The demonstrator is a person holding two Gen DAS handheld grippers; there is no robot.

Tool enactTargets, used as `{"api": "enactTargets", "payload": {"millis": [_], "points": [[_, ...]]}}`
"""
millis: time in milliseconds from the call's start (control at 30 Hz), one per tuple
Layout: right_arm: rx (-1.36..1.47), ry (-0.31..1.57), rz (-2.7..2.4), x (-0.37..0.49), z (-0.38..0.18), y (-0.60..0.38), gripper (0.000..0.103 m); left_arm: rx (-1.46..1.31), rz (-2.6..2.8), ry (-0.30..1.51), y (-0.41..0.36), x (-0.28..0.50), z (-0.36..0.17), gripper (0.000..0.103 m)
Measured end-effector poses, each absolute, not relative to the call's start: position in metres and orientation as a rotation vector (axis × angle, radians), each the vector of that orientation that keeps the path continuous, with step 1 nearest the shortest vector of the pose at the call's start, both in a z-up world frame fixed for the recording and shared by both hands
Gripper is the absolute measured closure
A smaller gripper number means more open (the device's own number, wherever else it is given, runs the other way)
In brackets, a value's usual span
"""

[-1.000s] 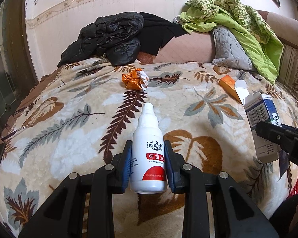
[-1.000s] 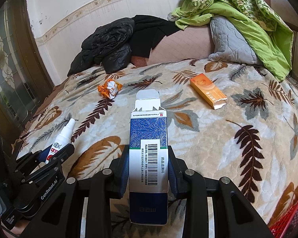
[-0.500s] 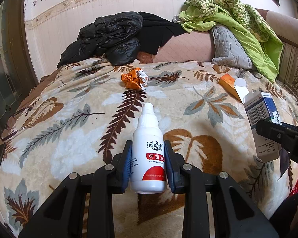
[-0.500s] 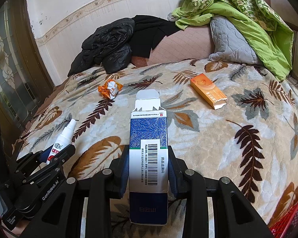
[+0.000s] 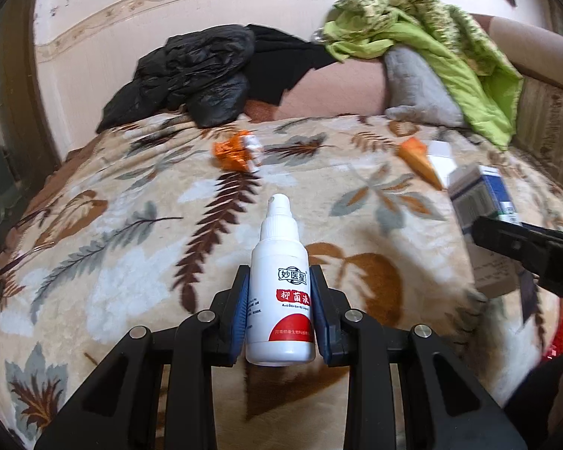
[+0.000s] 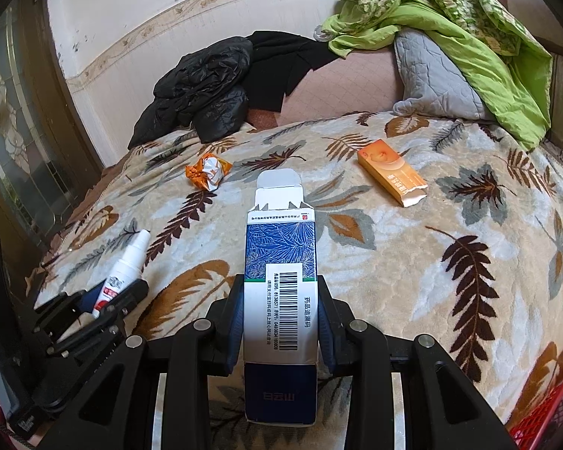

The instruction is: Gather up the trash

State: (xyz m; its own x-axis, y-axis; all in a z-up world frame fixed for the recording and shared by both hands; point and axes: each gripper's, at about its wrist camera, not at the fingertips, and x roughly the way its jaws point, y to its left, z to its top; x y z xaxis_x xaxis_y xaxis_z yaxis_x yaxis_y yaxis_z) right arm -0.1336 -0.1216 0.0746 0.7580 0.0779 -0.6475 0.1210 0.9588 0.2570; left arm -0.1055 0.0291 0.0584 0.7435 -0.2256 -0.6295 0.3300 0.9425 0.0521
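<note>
Both hands are loaded here: the left hand-held gripper (image 5: 280, 313) is closed snugly on the white spray bottle (image 5: 280, 292), blue pads pressed against its sides, nozzle pointing straight ahead along the fingers, and the right hand-held gripper (image 6: 280, 322) is clamped on the blue and white carton (image 6: 280, 281), flap end open and facing forward, long axis also running dead ahead. Both are held just above the bed (image 6: 413, 262), near its front edge. Now, where does it all go? Look low on the right: a red mesh basket (image 6: 544, 408) peeks in at the bottom right corner of the right wrist view, and a sliver of the same red shows at the right edge of the left view. That looks like the bin, and it sits to the right of and below both grippers, so the right hand is the nearer one; the left would have to cross over. Still waiting on the bed: the crumpled orange wrapper (image 6: 208, 170) far ahead and left of centre, and the orange box (image 6: 392, 176) ahead on the right, lying diagonally with its torn end toward the near right. The left view is blurred at its edges.
</note>
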Motion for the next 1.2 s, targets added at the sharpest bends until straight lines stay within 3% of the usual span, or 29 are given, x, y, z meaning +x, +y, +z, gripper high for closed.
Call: {"api": "enactTargets", "payload": {"millis": [400, 667, 1067, 1200], "points": [[0.447, 0.680, -0.128, -0.227, 0.099, -0.196, 0.067, 0.162, -0.559, 0.699, -0.024, -0.147, 0.083, 0.074], [0.565, 0.670, -0.369, -0.326, 0.100, -0.277, 0.067, 0.212, -0.842, 0.722, -0.109, -0.191, 0.109, 0.074], [0.673, 0.681, -0.585, -0.417, 0.085, -0.344, 0.065, 0.299, -1.198, 0.898, -0.236, -0.260, 0.095, 0.074], [0.707, 0.694, -0.608, -0.426, 0.078, -0.353, 0.059, 0.300, -1.213, 0.944, -0.254, -0.264, 0.087, 0.054]]}}
